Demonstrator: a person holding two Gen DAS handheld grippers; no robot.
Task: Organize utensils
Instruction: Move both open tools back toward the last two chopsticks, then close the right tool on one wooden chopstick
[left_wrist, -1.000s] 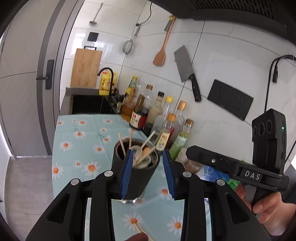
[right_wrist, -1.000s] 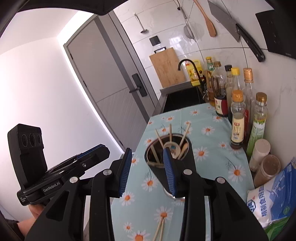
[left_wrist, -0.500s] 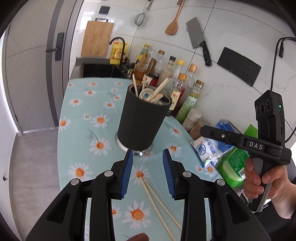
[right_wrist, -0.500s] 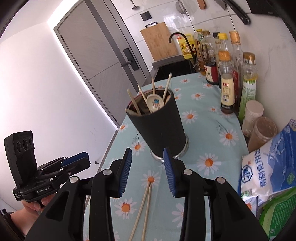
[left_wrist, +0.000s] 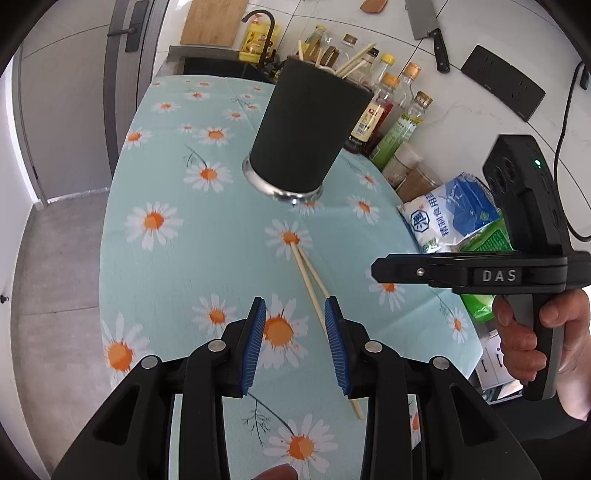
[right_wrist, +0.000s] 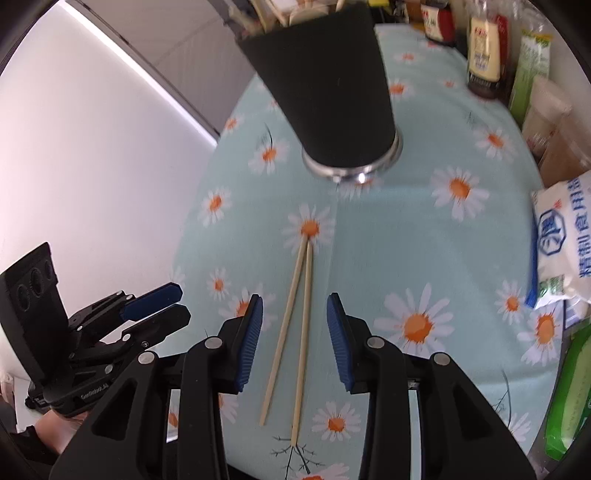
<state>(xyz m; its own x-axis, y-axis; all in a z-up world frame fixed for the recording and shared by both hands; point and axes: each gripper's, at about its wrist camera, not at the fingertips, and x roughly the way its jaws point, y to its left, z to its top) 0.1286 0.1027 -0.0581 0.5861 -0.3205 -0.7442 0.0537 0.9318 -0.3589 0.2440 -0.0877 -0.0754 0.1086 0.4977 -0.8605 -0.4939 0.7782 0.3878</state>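
Observation:
A pair of wooden chopsticks (left_wrist: 312, 280) lies flat on the daisy tablecloth (left_wrist: 177, 266), tips together pointing toward a black utensil holder (left_wrist: 308, 129) that holds several chopsticks and a spoon. The holder also shows in the right wrist view (right_wrist: 328, 81). My right gripper (right_wrist: 294, 325) is open and empty, low over the table, with the chopsticks (right_wrist: 295, 325) lying between its jaws. My left gripper (left_wrist: 295, 332) is open and empty above the cloth, just left of the chopsticks. The right gripper also shows in the left wrist view (left_wrist: 384, 267), and the left gripper in the right wrist view (right_wrist: 159, 304).
Sauce and oil bottles (left_wrist: 384, 110) line the wall behind the holder. A salt bag (left_wrist: 447, 218) and green packet (left_wrist: 487, 266) lie on the table's right side. The table's left edge (left_wrist: 107, 229) drops to the floor. A sink (left_wrist: 221, 66) is at the back.
Both grippers have pulled back from the holder and dropped toward the table. The chopsticks on the cloth now lie between the right gripper's jaws. Both jaws stay open.

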